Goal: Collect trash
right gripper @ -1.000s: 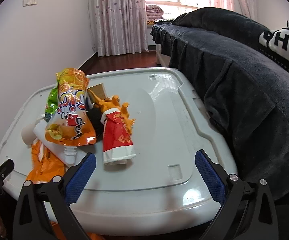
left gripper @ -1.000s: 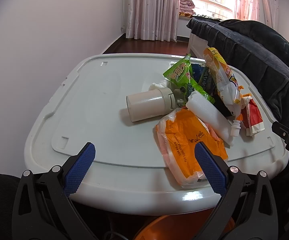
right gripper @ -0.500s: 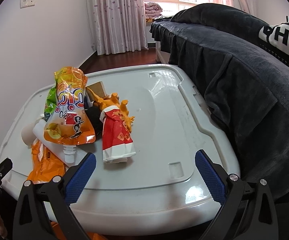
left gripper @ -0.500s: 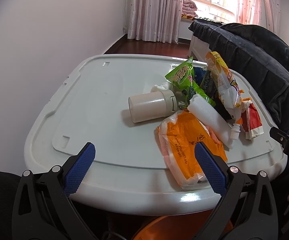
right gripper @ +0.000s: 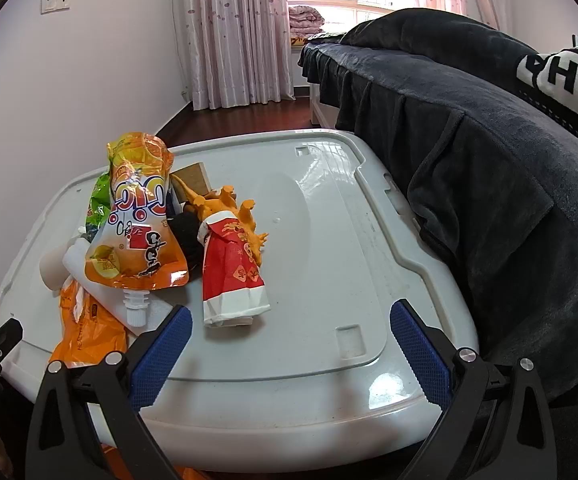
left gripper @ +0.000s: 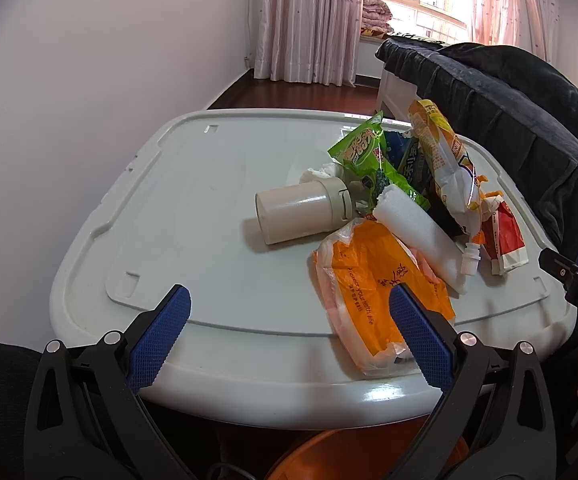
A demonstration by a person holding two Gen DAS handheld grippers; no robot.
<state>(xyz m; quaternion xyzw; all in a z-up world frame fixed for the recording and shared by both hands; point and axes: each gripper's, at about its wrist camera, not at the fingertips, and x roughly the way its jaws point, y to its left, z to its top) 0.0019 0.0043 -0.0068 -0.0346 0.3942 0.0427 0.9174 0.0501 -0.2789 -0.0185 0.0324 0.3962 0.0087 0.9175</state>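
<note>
Both claws hang at the near edge of the white plastic table, each spread wide and gripping nothing: the left claw and the right claw. The trash lies heaped on the table: a beige plastic cylinder cup on its side, a crumpled orange plastic bag, a white foam roll, a green snack wrapper, an orange spouted drink pouch and a red-and-white paper packet. A dark blanket-covered sofa stands just beside the table.

Glossy white plastic lid; crinkly orange plastic bag; shiny foil drink pouch; matt foam roll; dark plush blanket.
</note>
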